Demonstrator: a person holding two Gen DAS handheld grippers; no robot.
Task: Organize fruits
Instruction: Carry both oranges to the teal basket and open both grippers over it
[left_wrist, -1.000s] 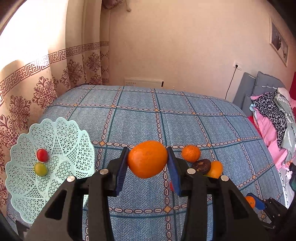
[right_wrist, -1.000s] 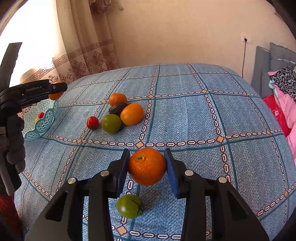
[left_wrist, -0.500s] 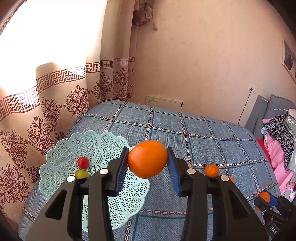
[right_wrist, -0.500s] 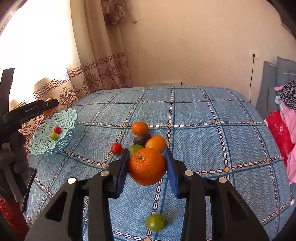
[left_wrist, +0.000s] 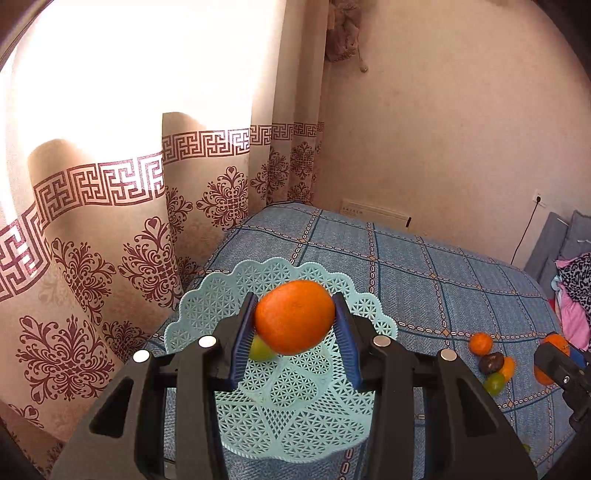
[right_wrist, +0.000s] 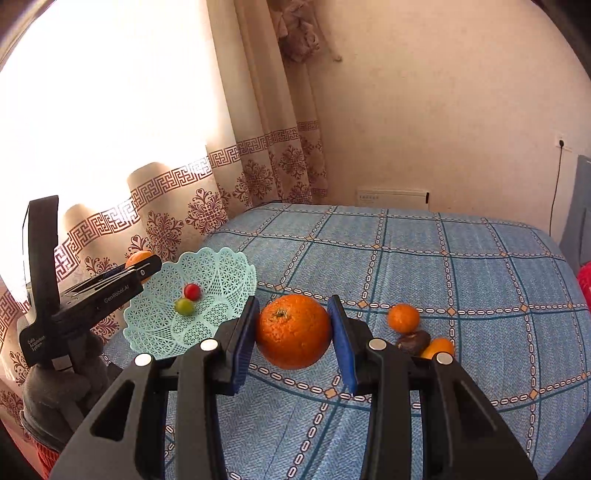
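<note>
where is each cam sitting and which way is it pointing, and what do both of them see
Left wrist: on the left gripper, looking down over the mint basket; its black fingers clamp an orange.
Right wrist: on the right gripper, facing across the bed toward the curtain corner; its fingers grip a second orange, with the gloved left hand at left.
Shared: basket, green fruit, loose fruit pile.

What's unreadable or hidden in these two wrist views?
- Left wrist view: the red fruit in the basket is hidden by the left gripper and its orange; green fruit only half shows.
- Right wrist view: dark fruit is partly behind the right gripper; its type is unclear.
- Right wrist view: the left gripper's orange is mostly covered.
</note>
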